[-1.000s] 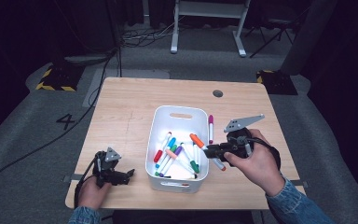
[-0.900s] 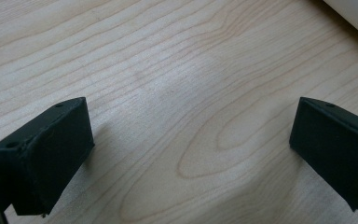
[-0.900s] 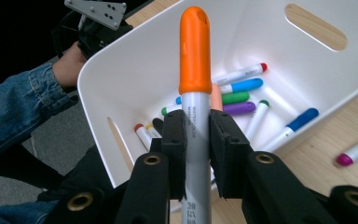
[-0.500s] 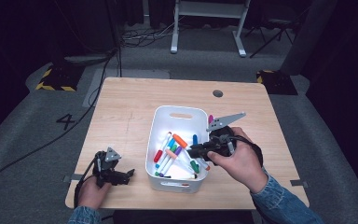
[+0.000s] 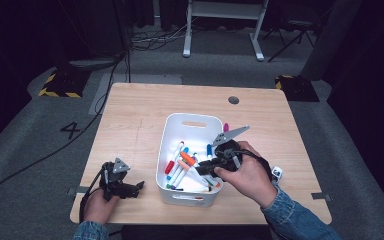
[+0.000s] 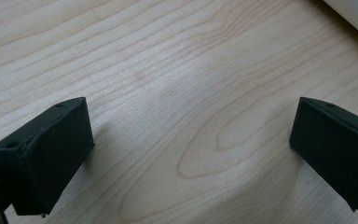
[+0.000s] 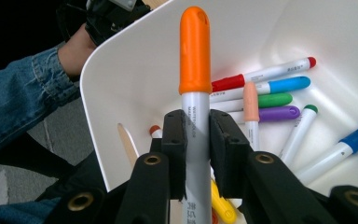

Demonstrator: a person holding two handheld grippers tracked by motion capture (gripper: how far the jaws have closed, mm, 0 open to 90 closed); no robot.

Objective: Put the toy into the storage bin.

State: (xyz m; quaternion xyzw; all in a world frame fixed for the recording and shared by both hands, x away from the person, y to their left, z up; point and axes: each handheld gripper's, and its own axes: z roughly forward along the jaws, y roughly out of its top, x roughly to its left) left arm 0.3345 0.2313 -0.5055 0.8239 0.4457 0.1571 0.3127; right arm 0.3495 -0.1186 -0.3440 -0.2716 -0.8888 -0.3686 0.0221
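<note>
Right gripper view: the right gripper [image 7: 196,140] is clamped on the white barrel of the orange-capped marker [image 7: 195,56], pads pressing both sides. The marker's long axis runs straight out along the jaws, cap leading, over the white bin [image 7: 121,84]. From the high view, this marker [image 5: 189,161] points left and slightly far, above the loose markers [image 5: 176,170] in the bin [image 5: 192,120]. Near the table's [image 5: 135,115] near-left corner, the left gripper [image 5: 139,186] stands open over bare wood.
</note>
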